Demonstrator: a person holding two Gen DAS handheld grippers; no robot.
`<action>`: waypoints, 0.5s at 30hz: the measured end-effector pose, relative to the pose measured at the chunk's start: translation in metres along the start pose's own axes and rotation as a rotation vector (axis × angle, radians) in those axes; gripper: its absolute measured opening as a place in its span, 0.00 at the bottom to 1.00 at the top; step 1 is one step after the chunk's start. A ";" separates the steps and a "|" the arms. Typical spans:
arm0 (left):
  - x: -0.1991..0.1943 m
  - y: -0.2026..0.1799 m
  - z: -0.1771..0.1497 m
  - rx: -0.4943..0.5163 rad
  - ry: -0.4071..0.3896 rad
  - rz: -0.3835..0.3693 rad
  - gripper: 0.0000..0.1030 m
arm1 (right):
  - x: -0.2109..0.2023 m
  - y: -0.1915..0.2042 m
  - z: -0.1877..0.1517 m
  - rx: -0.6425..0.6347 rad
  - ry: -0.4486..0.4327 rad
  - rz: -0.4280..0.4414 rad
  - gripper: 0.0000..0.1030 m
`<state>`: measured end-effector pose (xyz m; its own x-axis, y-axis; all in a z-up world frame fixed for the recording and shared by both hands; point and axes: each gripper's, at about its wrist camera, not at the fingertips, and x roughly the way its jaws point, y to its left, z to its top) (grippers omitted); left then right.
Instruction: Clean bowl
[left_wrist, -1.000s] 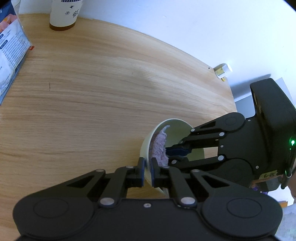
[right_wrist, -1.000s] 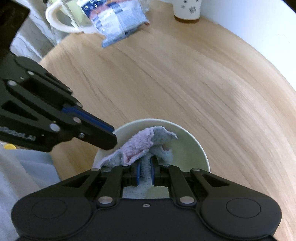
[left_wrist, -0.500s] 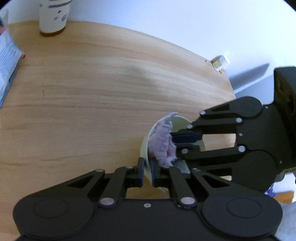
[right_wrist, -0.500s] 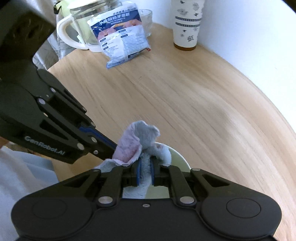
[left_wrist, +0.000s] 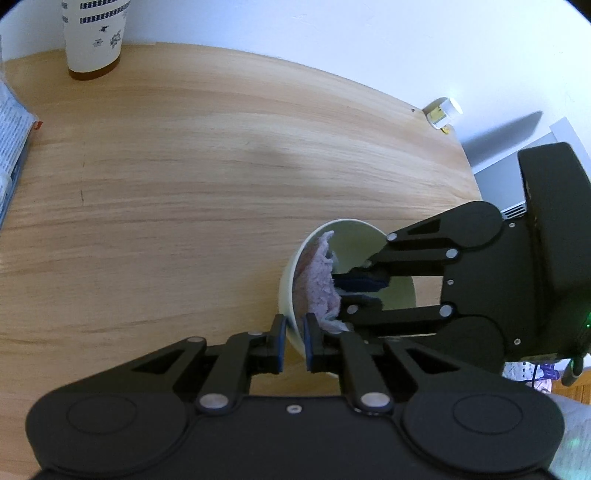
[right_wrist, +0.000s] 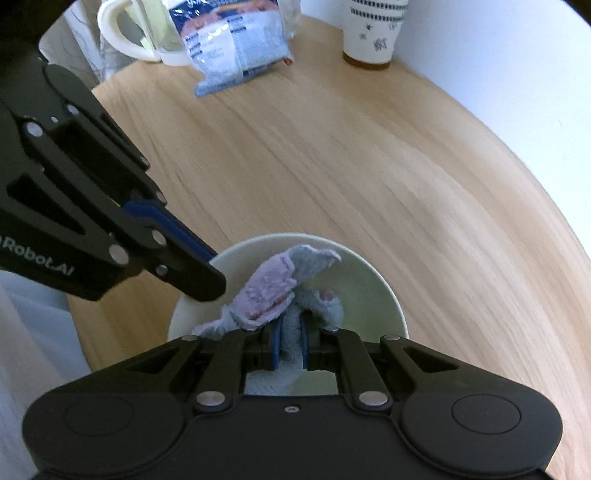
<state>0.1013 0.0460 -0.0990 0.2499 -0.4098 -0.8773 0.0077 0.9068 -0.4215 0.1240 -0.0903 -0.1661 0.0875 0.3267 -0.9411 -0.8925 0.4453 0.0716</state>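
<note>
Jaws clamped: left gripper (left_wrist: 293, 343) pinches the bowl (left_wrist: 286, 291) rim near the table's (left_wrist: 184, 184) right edge; right gripper (right_wrist: 290, 347), gripping the cloth (right_wrist: 273, 291), has pushed back down inside — wiping continues.

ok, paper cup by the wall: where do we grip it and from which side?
Grip the paper cup across its side wall about mid-height, coming level from the open table side. It stands upright against the wall, so the back is blocked, and its thin rim would likely crush under a top pinch. The snack packet lies off to one side, clear of that approach.
</note>
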 end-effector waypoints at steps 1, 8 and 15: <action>0.001 -0.001 0.001 0.003 0.002 0.004 0.09 | -0.003 0.000 -0.001 -0.003 0.012 -0.013 0.11; 0.004 0.001 0.003 0.002 0.019 0.004 0.09 | -0.039 0.000 -0.007 -0.031 -0.112 -0.074 0.11; 0.009 -0.001 0.005 0.013 0.037 0.005 0.10 | -0.028 0.011 -0.008 -0.082 -0.135 -0.121 0.11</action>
<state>0.1081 0.0421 -0.1053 0.2139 -0.4085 -0.8874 0.0191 0.9100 -0.4143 0.1079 -0.1014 -0.1419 0.2500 0.3860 -0.8880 -0.9045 0.4203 -0.0720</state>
